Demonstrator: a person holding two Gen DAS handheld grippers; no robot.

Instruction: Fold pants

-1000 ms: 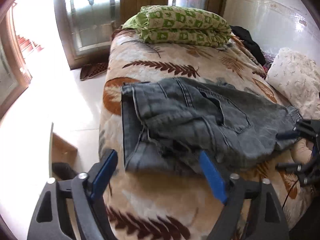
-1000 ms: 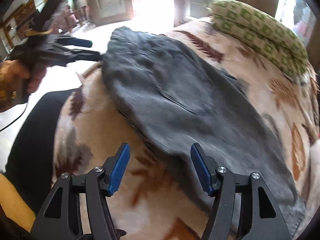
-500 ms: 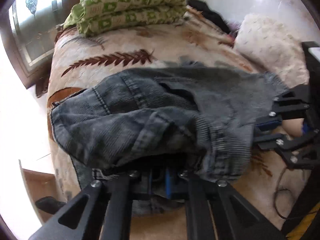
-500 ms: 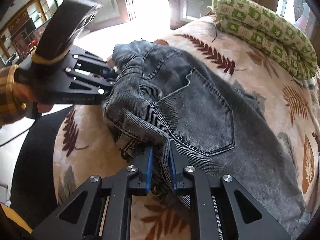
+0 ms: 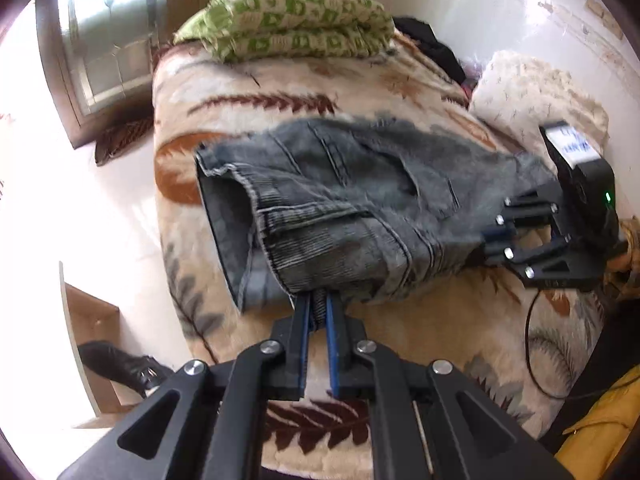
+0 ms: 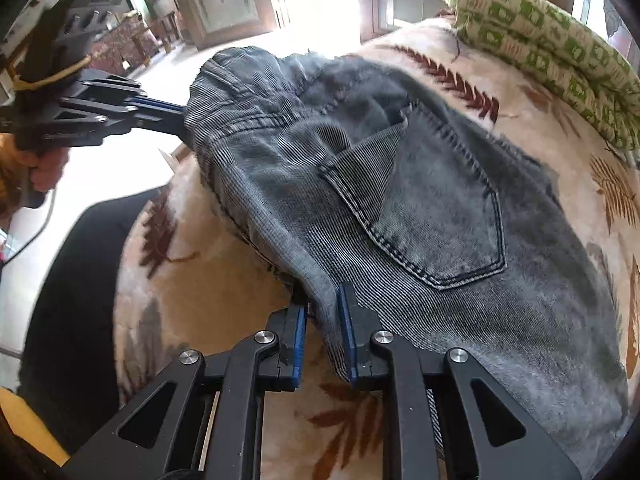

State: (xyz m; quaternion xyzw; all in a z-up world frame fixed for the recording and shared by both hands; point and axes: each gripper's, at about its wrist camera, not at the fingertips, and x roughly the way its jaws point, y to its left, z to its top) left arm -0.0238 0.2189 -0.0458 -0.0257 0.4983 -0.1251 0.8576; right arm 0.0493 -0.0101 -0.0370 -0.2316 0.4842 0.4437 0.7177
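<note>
On the bed (image 5: 248, 80), my left gripper (image 5: 319, 307) and right gripper (image 6: 323, 312) are each clamped on a bunched edge of the pants (image 5: 360, 200). I judge either thin pinch could slip once I lift, dropping one side and skewing the fold. The pants are grey, washed denim, rumpled, back pocket (image 6: 420, 208) up.

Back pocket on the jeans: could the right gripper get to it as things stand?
Probably not yet. The back pocket lies uncovered just ahead, but the right gripper is shut on the edge of the jeans, so it would have to let go first.
</note>
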